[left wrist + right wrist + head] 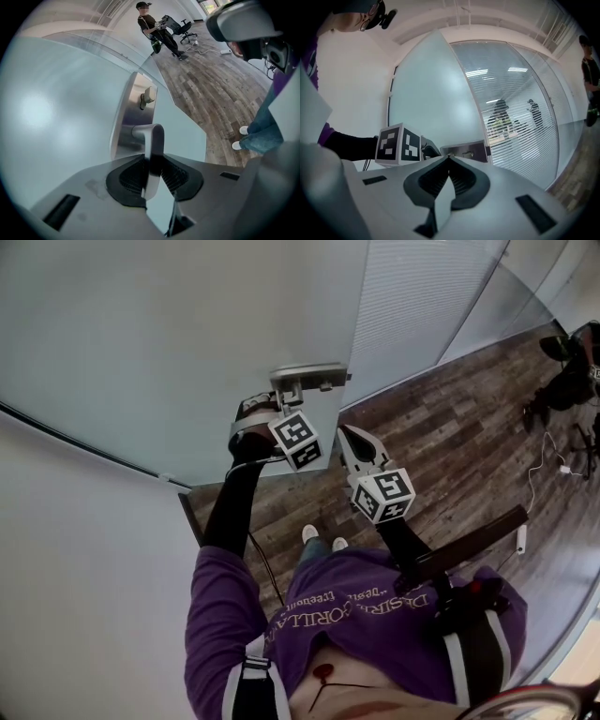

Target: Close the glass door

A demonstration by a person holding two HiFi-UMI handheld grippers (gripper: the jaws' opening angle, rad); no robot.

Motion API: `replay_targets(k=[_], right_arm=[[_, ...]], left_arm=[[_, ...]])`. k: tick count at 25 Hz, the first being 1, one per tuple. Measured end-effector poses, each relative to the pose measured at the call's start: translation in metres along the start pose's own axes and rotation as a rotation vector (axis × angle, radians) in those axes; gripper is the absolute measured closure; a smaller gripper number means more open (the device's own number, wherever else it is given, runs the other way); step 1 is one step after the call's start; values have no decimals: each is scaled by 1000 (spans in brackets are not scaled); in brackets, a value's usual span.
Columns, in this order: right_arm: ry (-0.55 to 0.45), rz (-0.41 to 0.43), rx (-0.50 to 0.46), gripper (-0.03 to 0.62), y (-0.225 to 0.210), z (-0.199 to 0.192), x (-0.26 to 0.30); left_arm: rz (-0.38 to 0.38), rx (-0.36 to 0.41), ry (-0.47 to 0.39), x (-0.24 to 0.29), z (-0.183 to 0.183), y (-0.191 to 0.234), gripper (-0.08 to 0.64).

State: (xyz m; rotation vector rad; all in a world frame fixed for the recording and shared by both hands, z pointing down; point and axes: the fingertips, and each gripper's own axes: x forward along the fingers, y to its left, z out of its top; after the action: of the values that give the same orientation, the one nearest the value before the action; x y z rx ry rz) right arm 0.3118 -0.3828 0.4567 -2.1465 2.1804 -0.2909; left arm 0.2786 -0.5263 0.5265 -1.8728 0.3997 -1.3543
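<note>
Left gripper [152, 171] clamped on the lever handle [154, 140] of the glass door [56, 117] — ribbed pads press the lever from both sides, and the lever runs up from the jaws to a metal plate [133, 112]. Right gripper [449, 161]: jaws together, nothing between them; in the head view it hangs just right of the left one, clear of the door. Floor [450, 446]: grey-brown wood-look planks, with a white cable [532, 482] and some dark gear [567, 371] at the far right. Room: white wall [75, 596] left of the door, and to its right a glazed partition with slatted blinds [520, 108], figures dim behind the slats. Left gripper view also shows a person [154, 28] standing well off, beside an office chair [180, 26]. Door — one large frosted pane, pale blue-grey, nothing readable through it. It fills the upper left of the head view, plate and handle at its right edge, with floor showing below and beside that edge. Operator wears a purple top [356, 615] and light shoes [319, 538].
</note>
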Motion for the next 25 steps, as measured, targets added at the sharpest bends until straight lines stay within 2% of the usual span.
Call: replay_targets(k=[6,17,21,25], right_arm=[[-34,-71,-11,595,-7,10,25],[-56,-153,-15,595,-19,24,60],[-61,-178,-42,595,-19,14,57],[-58,-199,-47,595,-18,4,47]], left_arm=[[-7,-14,-41,14,-1,10,476],[40,-14,-61,37,6,44,476],[74,-2,-74,43,6,41,476],[74,-13,-75,44,5,36,476]])
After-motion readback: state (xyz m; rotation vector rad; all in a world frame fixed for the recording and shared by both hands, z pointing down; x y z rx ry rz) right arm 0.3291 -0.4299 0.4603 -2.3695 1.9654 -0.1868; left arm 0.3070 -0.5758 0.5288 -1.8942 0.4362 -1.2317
